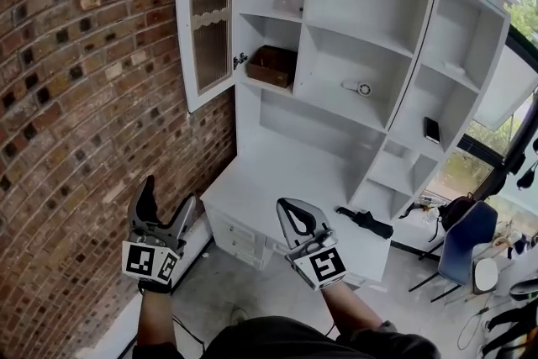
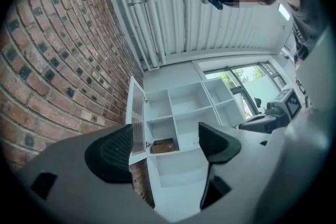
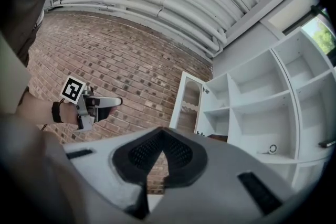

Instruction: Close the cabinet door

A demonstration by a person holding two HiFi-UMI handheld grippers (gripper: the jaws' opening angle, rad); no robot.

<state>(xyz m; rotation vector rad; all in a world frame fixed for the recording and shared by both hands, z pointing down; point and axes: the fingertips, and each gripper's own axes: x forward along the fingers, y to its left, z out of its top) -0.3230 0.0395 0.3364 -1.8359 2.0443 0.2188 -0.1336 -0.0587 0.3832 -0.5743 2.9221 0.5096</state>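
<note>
- Cabinet door (image 1: 208, 17): white frame, arched mesh-like panel insert, scalloped trim across it.
- State: swung fully open to the left, standing out from the white cabinet (image 1: 353, 55), beside the brick wall (image 1: 76, 97).
- Hinges visible on its right edge.

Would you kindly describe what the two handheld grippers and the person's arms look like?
Both the left gripper and right gripper have pale grey bodies, black textured grip surfaces and a white cube carrying black square markers. A dark strap circles the left wrist; the forearms are unsleeved.
</note>
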